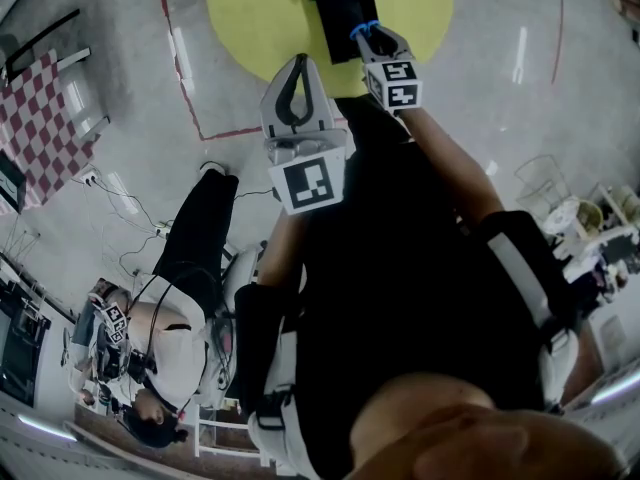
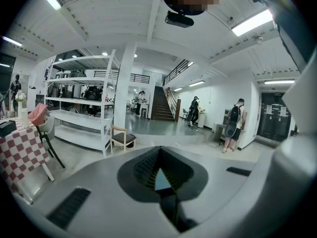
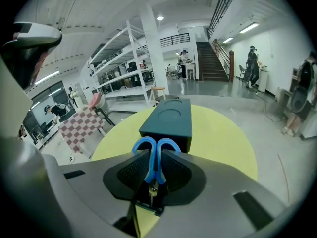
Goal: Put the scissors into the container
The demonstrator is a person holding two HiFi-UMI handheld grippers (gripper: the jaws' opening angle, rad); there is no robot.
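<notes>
So the big round yellow counter [image 3: 225, 138] fills most of the scene, and on it stands the dark teal rectangular box-shaped container [image 3: 168, 123], with a shallow round dip in its top face. The right claw [image 3: 156, 170] is clamped on the blue-handled scissors [image 3: 156, 155], handle loops sticking out forward and blades tucked back between the jaws, and it hovers just short of the container, apart from it. The left claw [image 2: 158, 175] is closed on nothing and points off into the room, well away from the job. From here I can't tell where the container's opening is, so I'd guess the trick is to find it first, line the scissors up over it, go in low and slow, and only let go once they're inside. As for writing: no brand or label I can read anywhere, just black-and-white square markers on the claw cubes.
</notes>
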